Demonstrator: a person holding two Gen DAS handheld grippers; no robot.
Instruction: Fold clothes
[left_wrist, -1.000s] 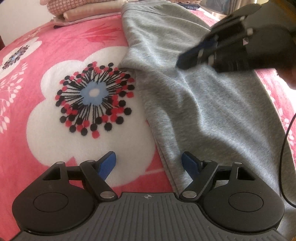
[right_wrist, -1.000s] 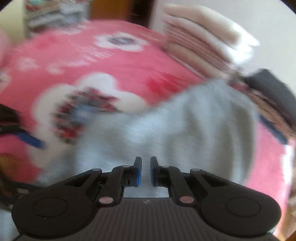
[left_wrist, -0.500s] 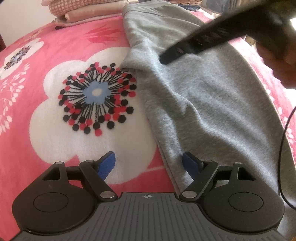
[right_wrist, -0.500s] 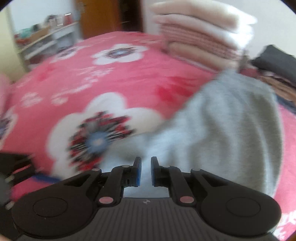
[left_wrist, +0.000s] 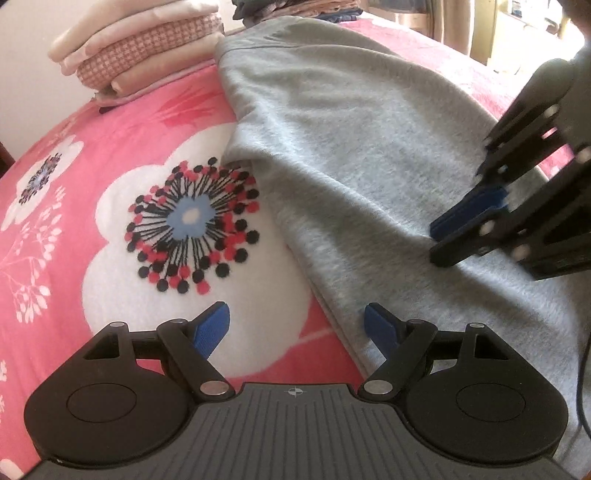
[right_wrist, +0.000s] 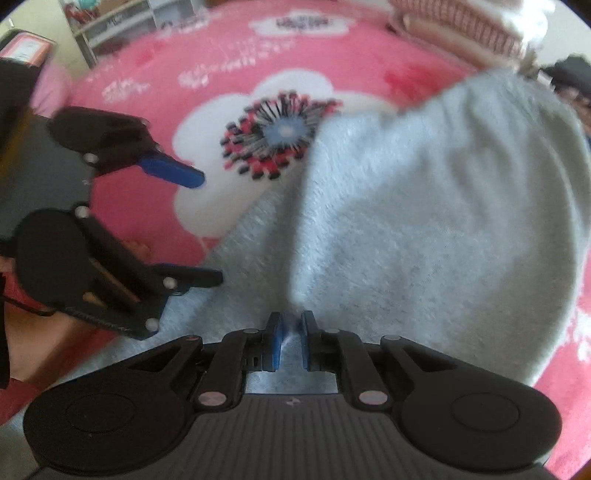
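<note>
Grey knit garment (left_wrist: 369, 155) spread on a bed under a pink floral blanket (left_wrist: 122, 122), its long axis running away from both hand-held grippers toward a stack of folded clothes (left_wrist: 140, 55) at the far end. The left hand-held gripper (left_wrist: 295, 325) hovers released, jaws wide, directly over the garment's near left edge: one blue pad sits above the blanket, the other above the grey fabric, so the edge lies between them but is not pinched. The right hand-held gripper (right_wrist: 290, 339) is clenched, with a raised ridge of the grey fabric gathered between its nearly closed pads; seen from the left wrist view, it comes in from the right over the garment's nearer half. The garment thus extends forward and to the right of the left hand-held gripper, and forward of the right one. Judged from this layout, the left hand-held gripper is nearer the free edge and would need only to descend and close to secure it for a fold.
</note>
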